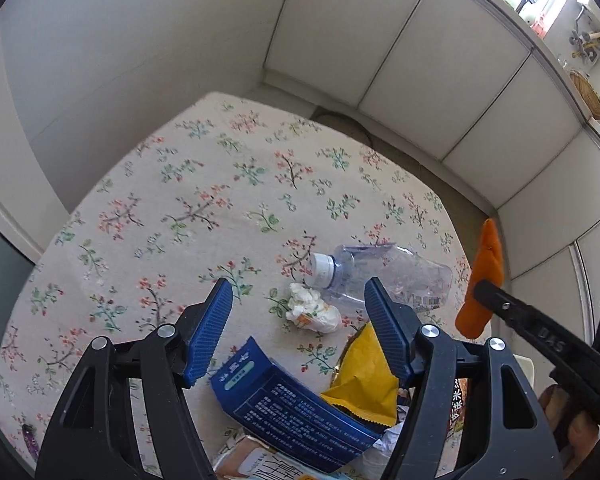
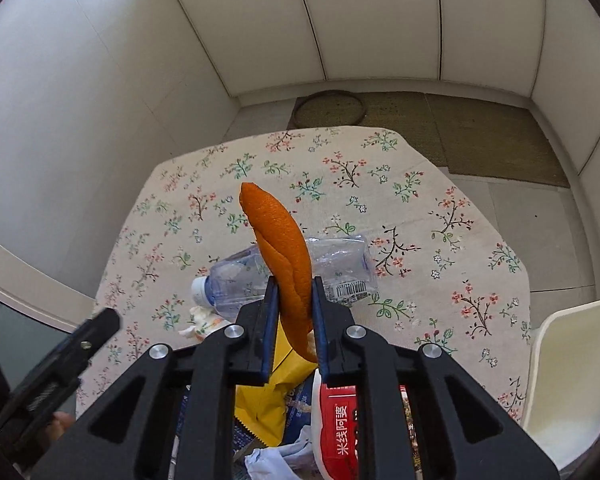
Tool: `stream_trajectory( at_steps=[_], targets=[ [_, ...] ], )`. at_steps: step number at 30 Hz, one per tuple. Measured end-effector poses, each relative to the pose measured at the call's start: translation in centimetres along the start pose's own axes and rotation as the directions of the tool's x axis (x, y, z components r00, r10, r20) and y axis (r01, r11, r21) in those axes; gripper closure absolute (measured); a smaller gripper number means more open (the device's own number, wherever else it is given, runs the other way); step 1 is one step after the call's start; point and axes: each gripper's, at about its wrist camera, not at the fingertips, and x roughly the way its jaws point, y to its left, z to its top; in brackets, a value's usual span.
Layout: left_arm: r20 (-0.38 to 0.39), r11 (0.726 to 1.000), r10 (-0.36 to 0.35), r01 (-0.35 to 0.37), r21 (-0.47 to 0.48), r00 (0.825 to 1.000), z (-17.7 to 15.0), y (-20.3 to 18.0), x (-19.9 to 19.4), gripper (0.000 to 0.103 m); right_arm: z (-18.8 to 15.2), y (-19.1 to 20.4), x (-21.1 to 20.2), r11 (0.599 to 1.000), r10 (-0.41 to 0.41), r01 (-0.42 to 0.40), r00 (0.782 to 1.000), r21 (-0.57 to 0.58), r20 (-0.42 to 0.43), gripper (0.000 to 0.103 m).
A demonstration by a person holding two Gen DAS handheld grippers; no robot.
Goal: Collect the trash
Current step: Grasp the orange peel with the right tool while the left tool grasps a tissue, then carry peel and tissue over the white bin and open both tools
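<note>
the right gripper (image 2: 293, 300) has its blue pads clamped flat on an orange peel (image 2: 280, 240), a long strip whose axis runs on along the fingers and away from the camera, its tip pointing up and outward, lifted clear of the table. in the left wrist view the same peel (image 1: 485, 276) stands nearly upright off the table's right edge. the gripper tilts steeply down over a heap of wrappers close below: a yellow packet (image 2: 260, 404) and a red noodle pack (image 2: 340, 420).

the left gripper (image 1: 298, 312) is angled down too, jaws spread wide with nothing between the pads, over a dark blue box (image 1: 288, 408) lying on the heap. just past its fingers sits a crumpled tissue (image 1: 312, 308), touching a clear plastic bottle (image 1: 380, 272) lying on its side, white cap toward the left.

all rests on a floral tablecloth (image 1: 180, 200). a white chair (image 2: 572, 380) stands at the table's right edge. beyond are white cabinet doors (image 2: 380, 20) and a woven mat (image 2: 460, 128) on the floor.
</note>
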Motion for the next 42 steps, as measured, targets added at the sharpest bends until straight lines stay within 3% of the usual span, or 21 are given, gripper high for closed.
stream_trajectory(
  at_steps=[6, 11, 17, 22, 26, 33, 38, 42],
  targets=[
    [-0.088, 1.000, 0.006, -0.007, -0.010, 0.996, -0.2, -0.7, 3.5, 0.037, 0.1, -0.7, -1.8, 0.999, 0.048, -0.049, 0.999, 0.022, 0.016, 0.087],
    [-0.200, 0.998, -0.007, -0.006, -0.065, 0.980, -0.3, -0.5, 6.7, 0.037, -0.4, -1.3, -2.3, 0.999, 0.047, -0.047, 0.999, 0.016, 0.014, 0.087],
    [-0.247, 0.998, 0.008, -0.023, -0.062, 0.969, -0.7, -1.6, 9.2, 0.039, -0.8, -2.3, -2.3, 0.999, 0.031, -0.031, 1.000, 0.015, 0.000, 0.087],
    [-0.261, 0.997, 0.016, -0.034, -0.067, 0.965, -1.1, -1.5, 10.6, 0.060, -0.9, -3.0, -2.3, 0.999, 0.029, -0.029, 1.000, 0.027, -0.004, 0.086],
    [-0.235, 0.996, -0.027, 0.007, -0.089, 0.972, -1.0, -1.1, 10.1, 0.066, -0.9, -2.9, -2.3, 0.999, 0.039, -0.039, 0.999, 0.028, -0.007, 0.086],
    [-0.166, 0.999, -0.030, 0.024, -0.037, 0.986, -0.6, -2.1, 7.1, 0.067, -1.1, -2.1, -2.9, 0.999, 0.044, -0.044, 0.999, 0.016, 0.014, 0.086],
    [-0.017, 1.000, -0.002, 0.002, 0.004, 1.000, 0.5, -2.8, 3.1, 0.067, -1.2, -1.6, -3.8, 1.000, 0.025, -0.026, 0.998, 0.011, 0.059, 0.086],
    [0.128, 0.999, 0.032, -0.037, 0.038, 0.991, 1.1, -3.1, -0.6, 0.067, -1.3, -0.6, -4.8, 1.000, 0.022, -0.023, 0.995, 0.003, 0.099, 0.086]
  ],
)
